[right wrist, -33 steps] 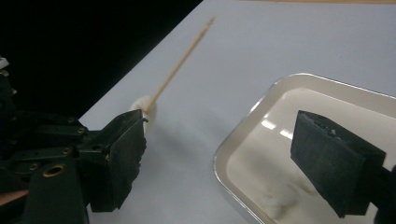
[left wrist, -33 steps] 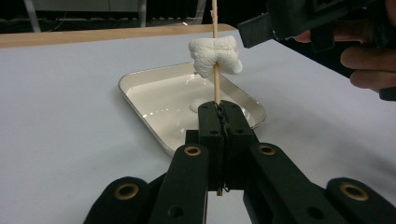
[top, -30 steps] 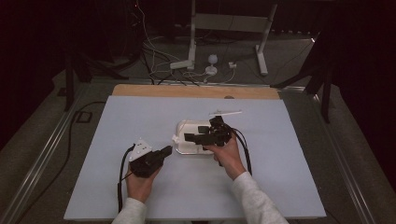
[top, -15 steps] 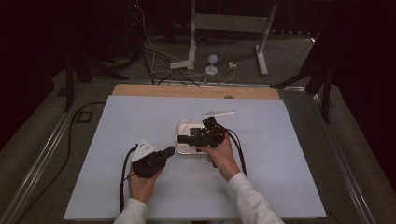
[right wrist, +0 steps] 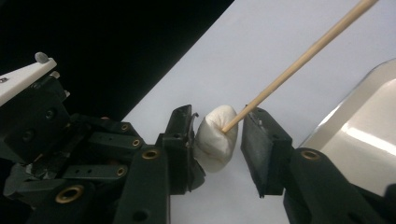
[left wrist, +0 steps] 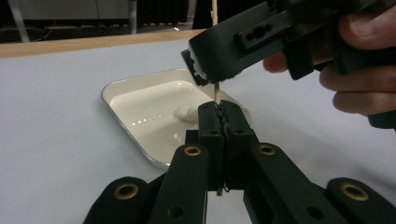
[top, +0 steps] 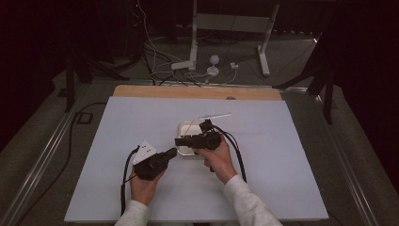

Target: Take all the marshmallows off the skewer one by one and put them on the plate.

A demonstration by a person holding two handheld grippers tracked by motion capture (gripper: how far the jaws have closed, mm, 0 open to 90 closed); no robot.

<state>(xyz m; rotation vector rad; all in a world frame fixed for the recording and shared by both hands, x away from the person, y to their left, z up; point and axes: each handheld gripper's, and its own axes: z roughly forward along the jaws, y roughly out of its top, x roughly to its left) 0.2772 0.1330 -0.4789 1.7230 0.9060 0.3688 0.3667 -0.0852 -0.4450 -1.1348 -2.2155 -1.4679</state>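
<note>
In the right gripper view a white marshmallow (right wrist: 212, 145) sits between the jaws of my right gripper (right wrist: 218, 134), which is shut on it. A thin wooden skewer (right wrist: 299, 60) runs into the marshmallow from the upper right. My left gripper (left wrist: 218, 109) is shut on the skewer's (left wrist: 216, 93) lower end and holds it upright. The right gripper (left wrist: 205, 65) hangs just above those jaws. In the high view the left gripper (top: 172, 152) and right gripper (top: 179, 141) meet at the near left corner of a white tray (top: 186, 126).
Another marshmallow (left wrist: 187, 113) lies in the tray (left wrist: 140, 100). A pale stick (top: 215, 115) rests on the white table sheet (top: 282, 155) just behind the tray. A wooden strip (top: 197, 92) edges the far side. Cables and stand legs (top: 193, 61) lie on the floor beyond.
My right gripper has moved left from over the tray to the left gripper's tips. The left gripper has edged slightly toward the tray.
</note>
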